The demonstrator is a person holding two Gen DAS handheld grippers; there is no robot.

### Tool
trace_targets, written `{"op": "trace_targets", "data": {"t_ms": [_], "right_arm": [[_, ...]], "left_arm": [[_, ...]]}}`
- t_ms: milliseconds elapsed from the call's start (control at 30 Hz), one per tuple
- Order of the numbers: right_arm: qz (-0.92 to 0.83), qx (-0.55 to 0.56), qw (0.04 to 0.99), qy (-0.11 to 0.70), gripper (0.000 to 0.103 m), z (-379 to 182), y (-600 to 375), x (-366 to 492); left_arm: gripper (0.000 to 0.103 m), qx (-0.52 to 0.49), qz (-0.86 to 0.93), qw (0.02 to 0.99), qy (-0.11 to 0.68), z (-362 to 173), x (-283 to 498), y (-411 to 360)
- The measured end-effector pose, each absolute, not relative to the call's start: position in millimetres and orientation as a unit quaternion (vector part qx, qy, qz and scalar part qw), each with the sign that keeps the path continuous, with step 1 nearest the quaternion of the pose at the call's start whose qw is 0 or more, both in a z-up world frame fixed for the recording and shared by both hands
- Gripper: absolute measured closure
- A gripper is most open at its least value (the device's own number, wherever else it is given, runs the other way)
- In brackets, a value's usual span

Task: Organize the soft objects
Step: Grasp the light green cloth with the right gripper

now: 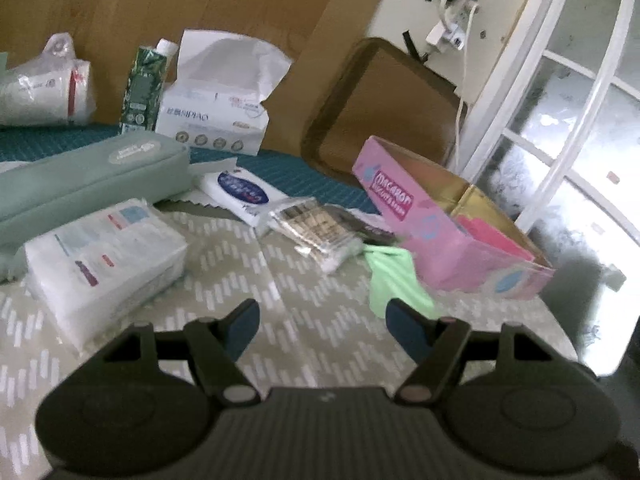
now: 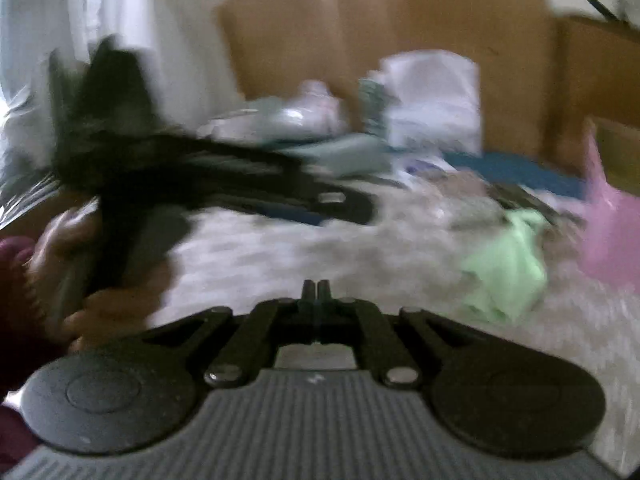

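Left wrist: chevron-patterned cloth [image 1: 304, 280], perhaps a tablecloth.

A crumpled light-green cloth [image 1: 394, 278] lies on the patterned mat, touching the open pink box [image 1: 452, 226].

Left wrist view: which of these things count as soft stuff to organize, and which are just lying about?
For the job:
- green cloth
- tissue pack
- wipes packet
- cotton swab bag
- green pouch
- pink box, open, a likely container

Lying about:
- tissue box
- green carton
- brown tray
- power strip
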State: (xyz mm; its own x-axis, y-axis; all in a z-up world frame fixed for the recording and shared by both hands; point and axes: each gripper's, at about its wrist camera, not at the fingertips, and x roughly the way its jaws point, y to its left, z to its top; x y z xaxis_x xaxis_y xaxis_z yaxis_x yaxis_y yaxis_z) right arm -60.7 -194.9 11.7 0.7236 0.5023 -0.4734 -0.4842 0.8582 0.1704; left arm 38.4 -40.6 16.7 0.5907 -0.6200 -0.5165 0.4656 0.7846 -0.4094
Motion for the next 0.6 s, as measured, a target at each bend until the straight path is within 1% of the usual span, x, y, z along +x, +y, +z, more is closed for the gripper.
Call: {"op": "trace_targets", "data": {"t_ms": [67, 133, 167, 200, 233, 267, 333, 367, 400, 467, 600], "right_arm": [[0.225, -0.021, 0.949, 0.219, 0.097, 19.8, -194.2, -65.8], [0.150, -0.029, 0.968, 0.198, 0.085, 22.3, -207.8, -52.8], [0.111, -0.019, 0.973, 0.199, 0.069, 21.9, -219.1, -41.9], [0.080, -0.007, 0.976, 0.204, 0.057, 20.4, -229.5, -30.5], [0.052, 0.001, 0.975, 0.216, 0.054, 16.8, -240.1, -15.6], [0.035, 0.002, 0.972, 0.233, 0.053, 13.0, -246.4, -3.3], [0.028, 0.010, 0.964, 0.264, 0.055, 3.0, -256.5, 18.2], [0.032, 0.015, 0.960, 0.279, 0.071, -1.7, -259.7, 25.6], [0.043, 0.029, 0.953, 0.297, 0.098, -5.2, -261.8, 29.1], [0.075, 0.061, 0.952, 0.291, 0.098, -1.4, -262.2, 20.9], [0.192, 0.063, 0.946, 0.252, 0.098, 26.4, -226.3, -20.5]], "left_arm": [[0.031, -0.117, -0.303, 0.887, 0.329, 21.1, 33.7, -36.8], [0.030, -0.119, -0.300, 0.889, 0.326, 24.8, 29.4, -33.0], [0.030, -0.121, -0.299, 0.889, 0.325, 26.6, 27.4, -31.3], [0.029, -0.123, -0.298, 0.890, 0.324, 27.9, 25.6, -29.6], [0.028, -0.126, -0.298, 0.890, 0.323, 28.9, 23.1, -28.4], [0.028, -0.130, -0.297, 0.889, 0.323, 29.4, 21.8, -27.4], [0.028, -0.134, -0.296, 0.888, 0.326, 29.3, 19.8, -27.3], [0.028, -0.134, -0.296, 0.887, 0.328, 29.0, 19.7, -26.7], [0.028, -0.134, -0.294, 0.887, 0.329, 28.8, 19.2, -26.4], [0.028, -0.133, -0.290, 0.889, 0.330, 28.9, 17.8, -24.1], [0.028, -0.138, -0.282, 0.891, 0.328, 30.1, 14.2, -11.6]]}}
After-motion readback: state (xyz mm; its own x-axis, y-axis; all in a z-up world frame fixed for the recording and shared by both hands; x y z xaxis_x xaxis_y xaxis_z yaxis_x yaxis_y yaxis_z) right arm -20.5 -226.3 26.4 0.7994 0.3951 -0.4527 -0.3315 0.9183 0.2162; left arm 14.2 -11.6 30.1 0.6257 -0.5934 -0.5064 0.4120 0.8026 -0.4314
